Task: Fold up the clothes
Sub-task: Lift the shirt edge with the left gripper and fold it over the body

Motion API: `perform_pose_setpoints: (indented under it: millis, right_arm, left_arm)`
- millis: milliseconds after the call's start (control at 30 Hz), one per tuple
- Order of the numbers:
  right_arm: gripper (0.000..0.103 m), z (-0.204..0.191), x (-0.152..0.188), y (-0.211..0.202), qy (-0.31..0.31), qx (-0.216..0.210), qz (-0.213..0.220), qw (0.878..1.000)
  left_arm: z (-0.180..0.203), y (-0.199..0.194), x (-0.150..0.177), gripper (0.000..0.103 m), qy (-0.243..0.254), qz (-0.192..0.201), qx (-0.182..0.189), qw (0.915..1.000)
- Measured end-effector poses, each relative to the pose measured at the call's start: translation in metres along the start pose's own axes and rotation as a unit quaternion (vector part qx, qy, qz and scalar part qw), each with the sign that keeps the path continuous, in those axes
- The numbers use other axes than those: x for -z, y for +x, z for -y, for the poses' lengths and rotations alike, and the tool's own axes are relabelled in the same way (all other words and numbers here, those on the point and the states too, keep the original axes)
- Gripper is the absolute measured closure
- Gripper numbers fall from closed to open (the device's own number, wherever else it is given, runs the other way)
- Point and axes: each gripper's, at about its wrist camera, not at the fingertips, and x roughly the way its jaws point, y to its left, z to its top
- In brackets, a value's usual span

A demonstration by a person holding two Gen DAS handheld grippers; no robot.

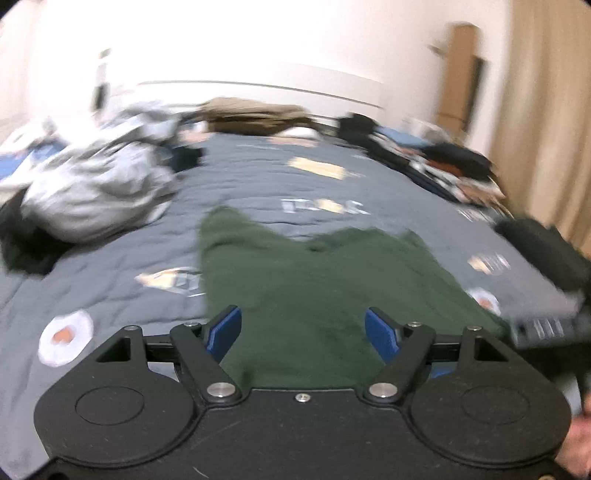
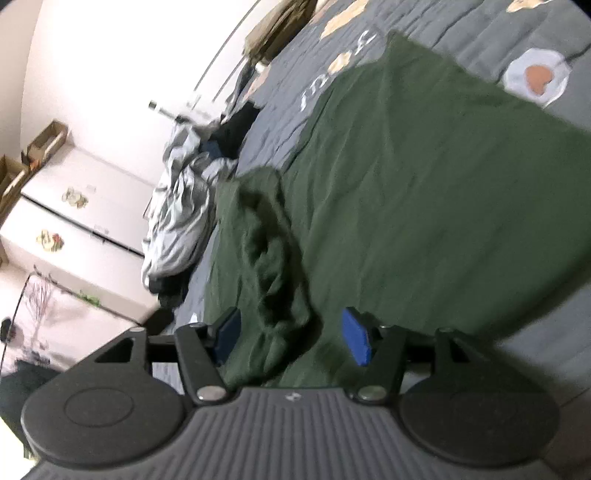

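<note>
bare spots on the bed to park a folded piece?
Free: grey quilt between the green garment and the tan pillow, and left of the garment. Crowded: grey clothes heap far left, dark pile along the right edge.

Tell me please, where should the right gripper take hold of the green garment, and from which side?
Probably at the bunched fold of the green garment, directly ahead of the open right gripper. That ridge stands up from the grey bedspread, so the fingers can close across it from above; the rest lies flat and gives the fingers no raised edge.
</note>
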Motion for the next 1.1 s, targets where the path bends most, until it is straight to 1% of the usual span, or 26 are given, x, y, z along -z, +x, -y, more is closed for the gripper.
perform_pose_setpoints:
  millis: [67, 167, 233, 400, 500, 567, 600, 633, 667, 767, 833, 867, 967, 1067, 1100]
  right_arm:
    - [0.041, -0.004, 0.006, 0.007, -0.009, 0.002, -0.006, 1.000]
    - [0.040, -0.012, 0.012, 0.015, -0.023, 0.004, -0.002, 1.000]
    - [0.040, -0.015, 0.012, 0.019, -0.025, 0.003, 0.004, 1.000]
    - [0.039, -0.015, 0.011, 0.032, -0.006, 0.010, 0.028, 1.000]
    - [0.040, -0.017, 0.011, 0.036, 0.002, 0.028, 0.041, 0.999]
    - [0.056, -0.019, 0.012, 0.035, 0.001, 0.051, 0.044, 0.998]
    - [0.073, -0.020, 0.013, 0.033, -0.003, 0.073, 0.045, 0.996]
    - [0.086, -0.020, 0.014, 0.032, -0.006, 0.092, 0.045, 0.995]
    - [0.088, -0.020, 0.015, 0.029, -0.009, 0.103, 0.044, 0.994]
    - [0.090, -0.017, 0.012, 0.022, -0.009, 0.115, 0.047, 0.992]
    - [0.095, -0.017, 0.011, 0.015, 0.000, 0.118, 0.064, 0.991]
    - [0.095, -0.016, 0.010, 0.012, 0.006, 0.116, 0.067, 0.991]
    - [0.092, -0.012, 0.006, 0.011, 0.024, 0.091, 0.042, 0.995]
    - [0.088, -0.013, 0.007, 0.012, 0.032, 0.065, 0.017, 0.997]
    - [0.081, -0.014, 0.007, 0.013, 0.035, 0.057, 0.009, 0.998]
  left_arm:
    - [-0.007, 0.001, 0.000, 0.030, -0.020, -0.001, -0.004, 0.9998]
    - [-0.018, 0.002, 0.001, 0.030, -0.050, -0.002, -0.010, 0.9987]
    - [-0.019, 0.000, 0.001, 0.030, -0.049, -0.002, -0.011, 0.9987]
    - [-0.025, -0.002, 0.001, 0.029, -0.045, -0.005, -0.014, 0.9989]
    - [-0.028, 0.000, 0.003, 0.029, -0.044, -0.009, -0.016, 0.9989]
    - [-0.030, 0.000, 0.004, 0.029, -0.043, -0.011, -0.016, 0.9989]
    - [-0.032, -0.001, 0.004, 0.029, -0.043, -0.011, -0.019, 0.9988]
    - [-0.033, -0.001, 0.005, 0.029, -0.044, -0.012, -0.020, 0.9988]
    - [-0.035, 0.000, 0.005, 0.029, -0.045, -0.014, -0.022, 0.9987]
    - [-0.040, -0.001, 0.006, 0.029, -0.049, -0.014, -0.026, 0.9983]
    - [-0.040, -0.002, 0.005, 0.029, -0.051, -0.013, -0.026, 0.9983]
    - [-0.040, -0.003, 0.005, 0.029, -0.052, -0.012, -0.025, 0.9983]
    - [-0.037, -0.002, 0.005, 0.029, -0.047, -0.011, -0.023, 0.9986]
    - [-0.035, -0.002, 0.005, 0.026, -0.041, -0.013, -0.022, 0.9988]
    - [-0.035, -0.002, 0.006, 0.026, -0.040, -0.013, -0.022, 0.9989]
